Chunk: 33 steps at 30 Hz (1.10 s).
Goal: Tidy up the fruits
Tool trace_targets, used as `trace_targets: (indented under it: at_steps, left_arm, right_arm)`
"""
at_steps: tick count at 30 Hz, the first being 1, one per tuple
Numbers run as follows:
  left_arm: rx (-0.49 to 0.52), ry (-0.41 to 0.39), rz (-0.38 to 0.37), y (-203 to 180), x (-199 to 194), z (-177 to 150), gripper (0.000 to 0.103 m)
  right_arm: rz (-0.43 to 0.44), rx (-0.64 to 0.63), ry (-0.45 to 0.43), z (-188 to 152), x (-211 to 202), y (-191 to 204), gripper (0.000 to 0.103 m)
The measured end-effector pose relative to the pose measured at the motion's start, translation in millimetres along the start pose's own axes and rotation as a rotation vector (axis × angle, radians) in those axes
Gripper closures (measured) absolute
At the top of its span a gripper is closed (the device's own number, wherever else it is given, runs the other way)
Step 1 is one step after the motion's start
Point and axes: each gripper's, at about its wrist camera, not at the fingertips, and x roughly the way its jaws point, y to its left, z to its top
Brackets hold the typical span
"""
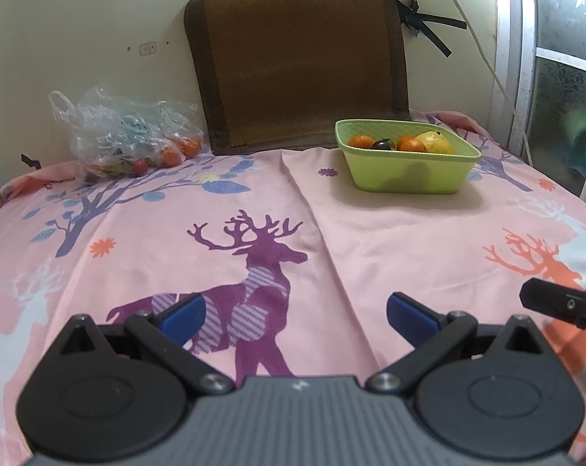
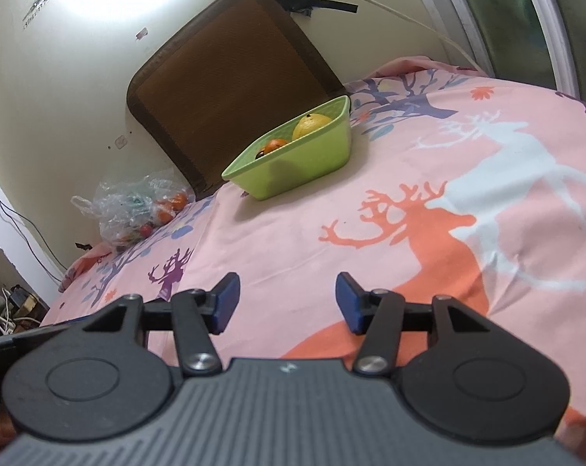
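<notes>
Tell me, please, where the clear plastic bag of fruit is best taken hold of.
Probably by the loop handle standing up at the plastic bag's left end, coming from above: it rises clear of the fruit, so a hand-held gripper closes on thin film rather than squeezing the tangerines.

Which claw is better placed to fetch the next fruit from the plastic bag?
Left, probably. In the left wrist view the plastic bag sits on that claw's own side, with bare bedsheet between. From the right claw the bag lies far off to the left, beyond the green basket. Both claws are open and empty.

Lime-green basket (image 1: pixel 409 178), pink deer-print sheet (image 1: pixel 370 240), brown woven mat (image 1: pixel 297 58)
</notes>
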Motion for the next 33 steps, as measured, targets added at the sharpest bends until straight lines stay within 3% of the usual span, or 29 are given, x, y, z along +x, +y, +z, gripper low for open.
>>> trace_targets:
  at_steps: [33]
  left_arm:
    - [0.071, -0.007, 0.095, -3.3, 9.3, 1.4, 0.0]
  right_arm:
    - [-0.016, -0.005, -0.028, 1.4, 2.2, -1.4, 0.042]
